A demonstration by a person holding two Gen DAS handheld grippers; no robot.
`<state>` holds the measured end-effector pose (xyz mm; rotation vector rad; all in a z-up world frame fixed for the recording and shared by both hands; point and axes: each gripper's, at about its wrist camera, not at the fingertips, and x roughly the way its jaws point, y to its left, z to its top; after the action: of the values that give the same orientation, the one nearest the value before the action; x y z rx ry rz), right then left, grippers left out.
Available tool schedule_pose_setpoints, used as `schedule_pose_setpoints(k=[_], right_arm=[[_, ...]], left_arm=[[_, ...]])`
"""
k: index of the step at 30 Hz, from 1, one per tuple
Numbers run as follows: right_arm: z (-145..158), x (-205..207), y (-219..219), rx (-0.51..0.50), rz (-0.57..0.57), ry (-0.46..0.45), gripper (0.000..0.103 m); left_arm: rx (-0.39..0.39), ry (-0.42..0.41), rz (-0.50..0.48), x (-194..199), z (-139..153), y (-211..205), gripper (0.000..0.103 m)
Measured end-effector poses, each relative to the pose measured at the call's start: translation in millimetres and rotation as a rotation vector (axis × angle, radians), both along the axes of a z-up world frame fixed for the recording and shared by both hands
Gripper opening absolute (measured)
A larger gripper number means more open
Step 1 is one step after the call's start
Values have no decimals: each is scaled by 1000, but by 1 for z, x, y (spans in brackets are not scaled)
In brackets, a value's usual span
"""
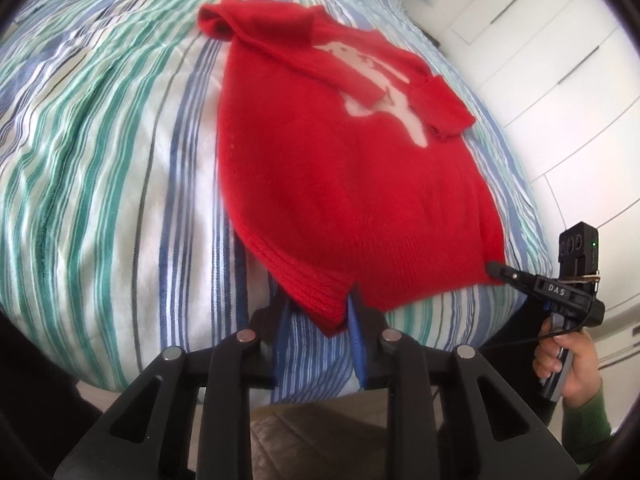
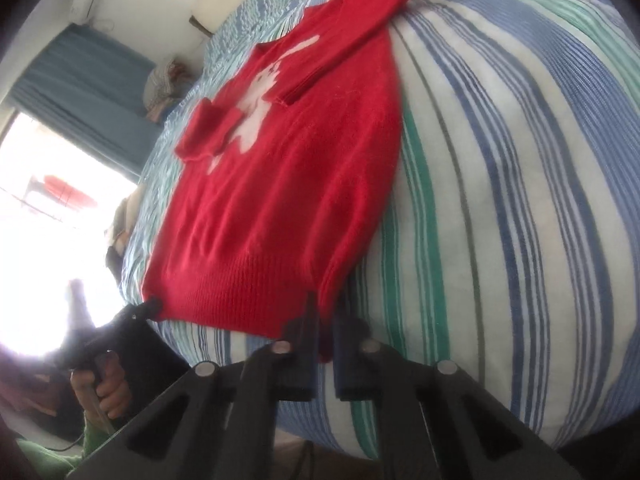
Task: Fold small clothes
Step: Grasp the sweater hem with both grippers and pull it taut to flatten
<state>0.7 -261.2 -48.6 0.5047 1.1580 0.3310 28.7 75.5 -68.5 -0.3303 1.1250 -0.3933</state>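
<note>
A small red knitted sweater (image 1: 352,184) (image 2: 280,184) with a white motif lies flat on the striped bed, both sleeves folded across its chest and its ribbed hem toward me. My left gripper (image 1: 318,298) (image 2: 154,305) is at the hem's left corner. Its jaws stand a little apart, with the corner lying loose between them and bedsheet showing beside the left pad. My right gripper (image 2: 326,316) (image 1: 494,268) is at the hem's right corner, shut on a pinch of red fabric.
The bed cover (image 1: 100,160) (image 2: 500,200) has blue, green and white stripes and bulges softly. White wardrobe doors (image 1: 560,80) stand to the right of the bed. A bright window (image 2: 48,200) and blue curtain (image 2: 80,80) are on the left. A person's hands (image 1: 560,364) (image 2: 108,384) hold the grippers.
</note>
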Motion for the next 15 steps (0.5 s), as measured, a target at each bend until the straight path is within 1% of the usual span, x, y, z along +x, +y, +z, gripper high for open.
schedule_pose_setpoints(k=[1,3,4,5,6,7,8,9,10,11,12,13,15], right_arm=[[5,-2,2,-38,2,-4,5],[11,-4,8,-112,24,-17,5],[14,-5,10,-145,32,-22,5],[14,-5,13,-161,40,-26,5],[12,-4,12,-163,41,-24,5],[9,-1,14,-160,41,-20,5],[6,2,15,-161,42,-17,5],[4,4,15,-163,45,-16,5],[4,5,15,-169,49,-17,5],[6,6,17,-183,54,-20,5],[8,5,18,-210,58,-26,5],[11,3,18,-251,58,-28,4],[14,-3,14,-327,43,-9,4]], left_arm=[[-21,-6,-3,-4,2,4,31],[-49,-23,15,-10,6,12,67],[-56,-35,32,-10,7,14,73],[-60,-42,50,-9,7,16,76],[-60,-35,59,-4,5,16,75],[-60,-21,66,1,2,15,73],[-50,1,72,7,-3,13,54],[-25,32,73,11,-9,11,16],[-3,63,69,14,-14,9,3],[-2,78,77,15,-18,9,4],[0,75,96,13,-18,11,3],[26,74,103,12,-17,10,3],[106,52,109,7,-11,9,2]])
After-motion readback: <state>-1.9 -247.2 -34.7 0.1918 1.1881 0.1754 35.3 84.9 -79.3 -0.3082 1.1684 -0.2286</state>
